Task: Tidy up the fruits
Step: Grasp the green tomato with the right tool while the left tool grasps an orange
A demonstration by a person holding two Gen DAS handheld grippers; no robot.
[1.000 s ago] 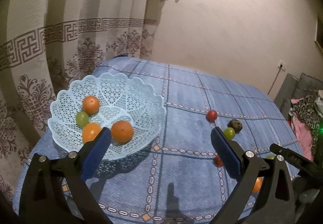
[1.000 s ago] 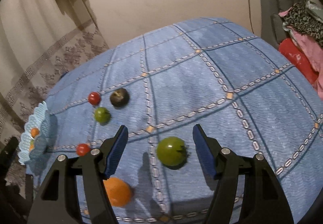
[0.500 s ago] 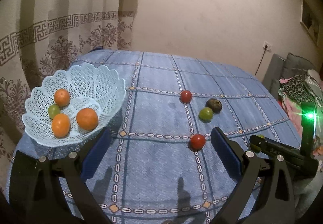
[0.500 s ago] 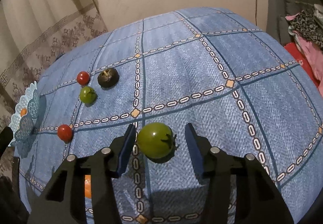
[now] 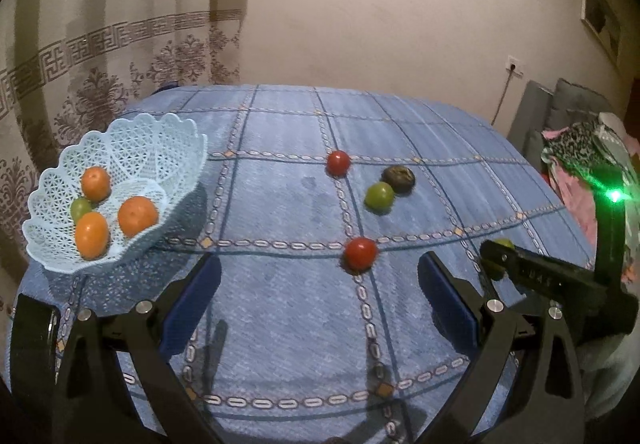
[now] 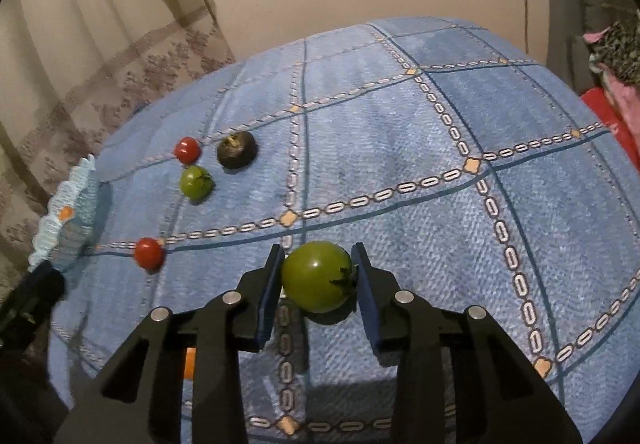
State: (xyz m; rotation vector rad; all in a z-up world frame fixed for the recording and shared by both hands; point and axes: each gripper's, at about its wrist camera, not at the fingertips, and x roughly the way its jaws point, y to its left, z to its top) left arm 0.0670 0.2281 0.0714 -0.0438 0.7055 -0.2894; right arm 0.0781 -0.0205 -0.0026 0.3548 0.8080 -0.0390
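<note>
My right gripper (image 6: pixel 318 276) has its jaws seemingly clamped on the green tomato (image 6: pixel 318 276) on the counter (image 6: pixel 400 171); left gripper (image 5: pixel 318 292) jaws wide apart. Squeeze harder and it could bruise or squirt sideways before reaching the basket (image 5: pixel 176 135).

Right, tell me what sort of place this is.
Most likely a room in a home, not a lab. A patterned blue cloth covers the surface where the fruit lies, an ornate curtain hangs along the wall, and clothes are piled on a grey sofa beside a wall socket.
</note>
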